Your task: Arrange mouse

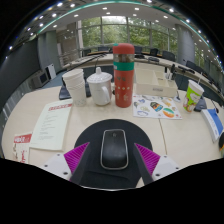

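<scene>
**Inspector:** Gripper view. Reporting on the claw first. The gripper [113, 157] is standing wide apart, its two magenta pads [76, 155] showing at either side of a black mouse [114, 149].

**Clerk:** Is it pressing on the mouse?

**Inspector:** No. The mouse is sitting between the fingers with a visible gap on each side, and neither pad is touching it. The mouse is resting on a round black mouse pad [113, 131], which is lying on a pale table [90, 118]. The claw is holding nothing.

**Clerk:** And beyond the fingers?

**Inspector:** A tall red and green bottle [123, 75] is standing upright straight ahead, past the mouse pad. Just to its left a white teapot [100, 86] is sitting, and left of that a white cup [74, 84]. A printed booklet [50, 128] is lying flat to the left of the mouse pad, near the table edge. To the right of the bottle a colourful sheet [158, 106] is lying flat, and further right a green and white cup [193, 95] is standing.

**Clerk:** The background?

**Inspector:** Office chairs [190, 73] and further desks are showing behind the table, with windows [113, 32] beyond. Details there are too small to tell.
</scene>
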`<state>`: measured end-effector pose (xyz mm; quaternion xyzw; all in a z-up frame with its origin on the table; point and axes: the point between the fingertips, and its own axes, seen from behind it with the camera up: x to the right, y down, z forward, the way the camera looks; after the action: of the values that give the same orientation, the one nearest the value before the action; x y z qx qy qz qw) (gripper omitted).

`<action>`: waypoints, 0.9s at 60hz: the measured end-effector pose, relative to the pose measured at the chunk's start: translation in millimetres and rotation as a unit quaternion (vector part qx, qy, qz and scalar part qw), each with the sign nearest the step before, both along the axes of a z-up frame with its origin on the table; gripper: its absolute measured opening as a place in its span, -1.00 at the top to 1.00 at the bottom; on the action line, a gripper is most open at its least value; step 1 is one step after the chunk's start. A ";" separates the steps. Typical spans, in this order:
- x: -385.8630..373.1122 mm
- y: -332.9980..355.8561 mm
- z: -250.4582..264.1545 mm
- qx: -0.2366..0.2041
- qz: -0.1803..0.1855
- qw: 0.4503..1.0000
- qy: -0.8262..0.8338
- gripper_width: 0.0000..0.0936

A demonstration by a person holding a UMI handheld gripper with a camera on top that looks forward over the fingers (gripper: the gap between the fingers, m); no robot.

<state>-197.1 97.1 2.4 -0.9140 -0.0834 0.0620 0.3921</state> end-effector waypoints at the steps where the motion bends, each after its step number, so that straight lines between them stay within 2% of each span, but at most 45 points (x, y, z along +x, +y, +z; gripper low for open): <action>1: -0.6 -3.6 3.2 -0.001 0.000 1.000 0.001 -0.83; 17: 11.6 -103.9 114.6 0.041 -0.015 0.999 -0.014 -0.81; 27: 27.6 -187.3 165.4 0.046 -0.049 0.997 -0.031 -0.82; 36: 35.5 -244.5 191.9 0.050 -0.072 0.996 -0.035 -0.82; 54: 23.0 -290.3 214.7 0.062 -0.071 0.995 -0.031 -0.83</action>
<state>-174.1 -193.2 217.1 -0.8929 -0.0343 0.0009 0.4489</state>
